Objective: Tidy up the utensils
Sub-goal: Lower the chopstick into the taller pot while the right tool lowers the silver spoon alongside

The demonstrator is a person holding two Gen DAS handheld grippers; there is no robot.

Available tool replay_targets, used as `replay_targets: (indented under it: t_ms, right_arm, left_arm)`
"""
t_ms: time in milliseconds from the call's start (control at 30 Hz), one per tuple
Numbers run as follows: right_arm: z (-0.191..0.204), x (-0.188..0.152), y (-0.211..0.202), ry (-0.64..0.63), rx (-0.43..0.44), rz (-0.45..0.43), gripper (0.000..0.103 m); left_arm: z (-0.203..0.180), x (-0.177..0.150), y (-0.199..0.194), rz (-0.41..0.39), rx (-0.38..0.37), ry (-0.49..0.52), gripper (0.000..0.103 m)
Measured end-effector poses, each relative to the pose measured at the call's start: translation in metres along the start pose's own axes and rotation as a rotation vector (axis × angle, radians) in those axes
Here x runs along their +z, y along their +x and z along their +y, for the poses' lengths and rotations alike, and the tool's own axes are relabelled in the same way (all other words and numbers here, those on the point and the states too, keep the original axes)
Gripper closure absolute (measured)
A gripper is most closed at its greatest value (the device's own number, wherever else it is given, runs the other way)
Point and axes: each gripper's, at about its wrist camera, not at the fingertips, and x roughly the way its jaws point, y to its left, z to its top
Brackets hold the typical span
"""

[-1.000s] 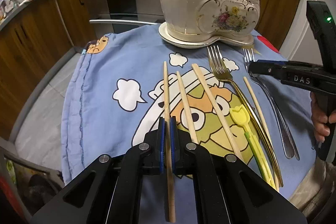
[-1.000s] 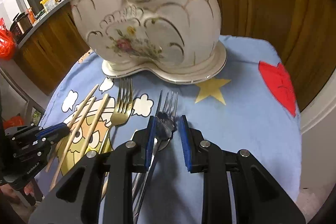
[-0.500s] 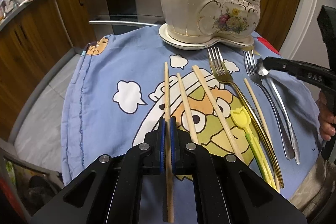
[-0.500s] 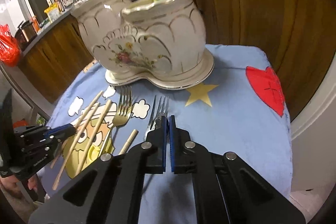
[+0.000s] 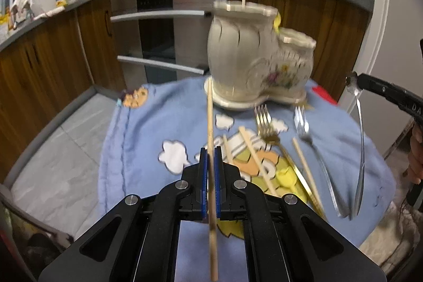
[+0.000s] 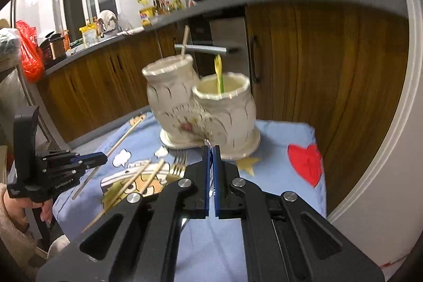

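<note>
My left gripper (image 5: pixel 210 157) is shut on a wooden chopstick (image 5: pixel 210 123) and holds it lifted above the blue cloth (image 5: pixel 148 139). It shows in the right wrist view (image 6: pixel 104 157) with the chopstick (image 6: pixel 116 144). My right gripper (image 6: pixel 211 149) is shut on a silver fork (image 5: pixel 360 149), held by its head with the handle hanging down. The right gripper shows in the left wrist view (image 5: pixel 353 82). The cream ceramic holder (image 5: pixel 253 60) stands at the back of the table, with a chopstick in its tall part and a yellow utensil (image 6: pixel 219 73) in the low part.
On the cloth lie chopsticks (image 5: pixel 253 152), a gold fork (image 5: pixel 267 128), a silver fork (image 5: pixel 309 139) and a yellow plastic pick (image 5: pixel 286 176). Wooden cabinets (image 5: pixel 47 62) and an oven (image 5: pixel 164 44) stand behind the table. A white door frame (image 6: pixel 380 123) is to the right.
Both grippers have risen. The left lifted its chopstick off the cloth. The right, which closed on the fork's head, raised the fork so it hangs off the table.
</note>
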Motion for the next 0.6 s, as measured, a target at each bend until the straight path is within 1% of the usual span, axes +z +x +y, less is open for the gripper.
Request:
replay_targets:
  t_ms: [167, 267, 367, 467, 600]
  right_arm:
    - [0.011, 0.017, -0.022, -0.049, -0.029, -0.096, 0.101]
    - [0.013, 0.033, -0.028, -0.068, -0.048, -0.143, 0.101]
    - [0.012, 0.052, -0.029, -0.077, -0.074, -0.175, 0.101]
    - [0.005, 0.075, -0.027, -0.059, -0.095, -0.209, 0.101]
    - [-0.008, 0.106, -0.024, -0.029, -0.142, -0.269, 0.101]
  left_arm:
    - [0.003, 0.017, -0.026, -0.16, -0.008, -0.026, 0.098]
    - [0.005, 0.031, -0.036, -0.233, -0.011, -0.042, 0.098]
    - [0.007, 0.047, -0.041, -0.294, -0.037, -0.066, 0.098]
    - [0.003, 0.074, -0.045, -0.369, -0.061, -0.075, 0.098]
    - [-0.009, 0.108, -0.043, -0.442, -0.083, -0.046, 0.098]
